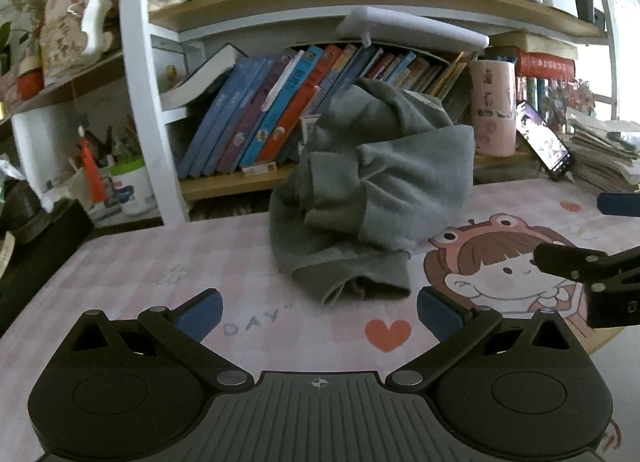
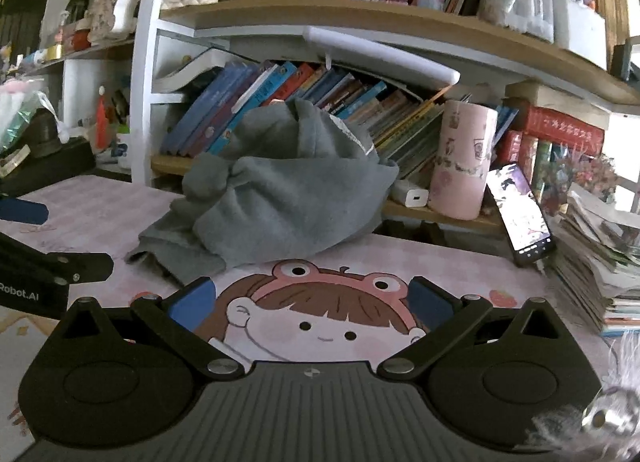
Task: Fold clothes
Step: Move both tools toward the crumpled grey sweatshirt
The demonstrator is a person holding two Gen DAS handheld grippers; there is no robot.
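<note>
Grey fleece garment [image 1: 360, 189] lies heaped ahead of my left tongs [image 1: 319, 316] and right tongs [image 2: 312, 302], both spread wide and empty, poised to grab its hem.

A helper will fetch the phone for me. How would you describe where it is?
Start at the bookshelf behind the pink desk mat. Right of the tall pink cup, the phone leans against a paper stack; it alone has a lit screen.
</note>
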